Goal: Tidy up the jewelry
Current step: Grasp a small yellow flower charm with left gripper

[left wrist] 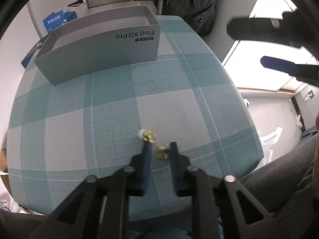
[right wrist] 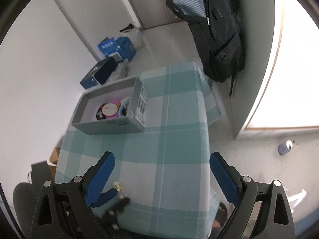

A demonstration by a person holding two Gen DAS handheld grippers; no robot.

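Note:
Two pale yellow flower earrings lie on the checked tablecloth (left wrist: 139,91). One earring (left wrist: 161,152) sits between the fingers of my left gripper (left wrist: 160,146), whose jaws stand partly open around it at table level. The other earring (left wrist: 148,135), with a white bead, lies just past the left fingertip. A grey box (left wrist: 99,45) stands at the far side; the right wrist view shows it (right wrist: 111,126) holding coloured bangles (right wrist: 111,109). My right gripper (right wrist: 161,159) is wide open and empty, high above the table. The earrings (right wrist: 118,186) and the left gripper (right wrist: 117,201) show below it.
A black backpack (right wrist: 215,29) hangs beyond the table's far right corner. Blue boxes (right wrist: 117,48) stand on the floor behind the table. The table's right edge (left wrist: 247,109) drops to the floor. My right gripper's fingers (left wrist: 279,63) hover at the upper right in the left wrist view.

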